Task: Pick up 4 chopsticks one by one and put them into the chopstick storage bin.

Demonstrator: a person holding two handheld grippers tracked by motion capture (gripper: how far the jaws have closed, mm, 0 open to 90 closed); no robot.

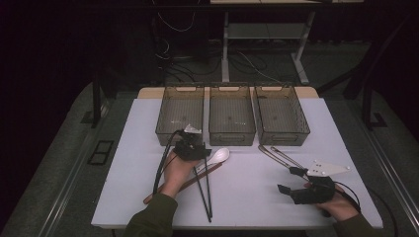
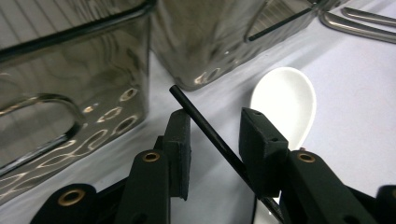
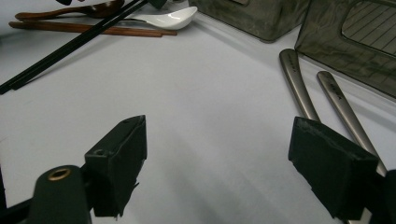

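Observation:
My left gripper (image 1: 196, 153) is held low over the table just in front of the left bin (image 1: 170, 136). Its jaws (image 2: 215, 128) stand slightly apart, and one black chopstick (image 2: 205, 126) runs between the pads unclamped. The black chopstick pair (image 1: 203, 192) stretches back toward the table's front edge. A white ceramic spoon (image 1: 220, 155) (image 2: 285, 102) lies just right of that gripper. My right gripper (image 1: 290, 180) (image 3: 219, 135) hovers open and empty at the front right. Two metal utensil handles (image 1: 278, 155) (image 3: 296, 77) lie just beyond it.
Three smoky transparent bins stand in a row at the back; the middle bin (image 1: 232, 136) and right bin (image 1: 284, 137) look empty. Wooden chopsticks (image 3: 88, 29) and a dark wooden spoon (image 3: 93, 9) lie beside the black pair. The white table (image 1: 247, 197) ends close behind my hands.

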